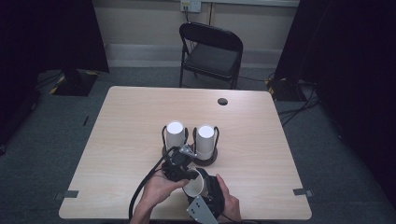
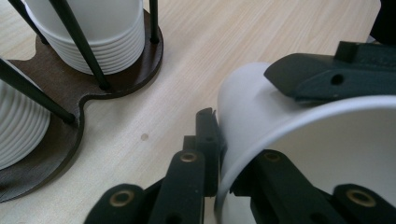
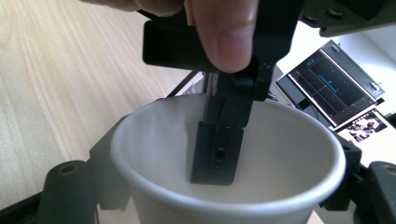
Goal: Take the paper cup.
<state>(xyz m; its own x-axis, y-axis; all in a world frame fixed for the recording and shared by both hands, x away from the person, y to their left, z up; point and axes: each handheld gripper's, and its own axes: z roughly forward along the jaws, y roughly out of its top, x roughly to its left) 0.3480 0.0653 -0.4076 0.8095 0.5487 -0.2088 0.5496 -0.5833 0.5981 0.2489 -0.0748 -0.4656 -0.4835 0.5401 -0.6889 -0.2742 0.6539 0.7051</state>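
Cup (image 1: 196,184) sits between both grippers near the table's (image 1: 116,140) front edge. Left gripper (image 2: 215,154) pinches its rim shut, one finger inside. Right gripper (image 3: 224,205) brackets the wall, jaws half-closed; further squeezing could crush it.

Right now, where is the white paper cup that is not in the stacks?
In the high view the loose paper cup is at the table's near edge, just in front of the two-stack cup holder, held between both claws.

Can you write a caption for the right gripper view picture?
White paper cup held between the right gripper jaws, while the left gripper pinches its rim.
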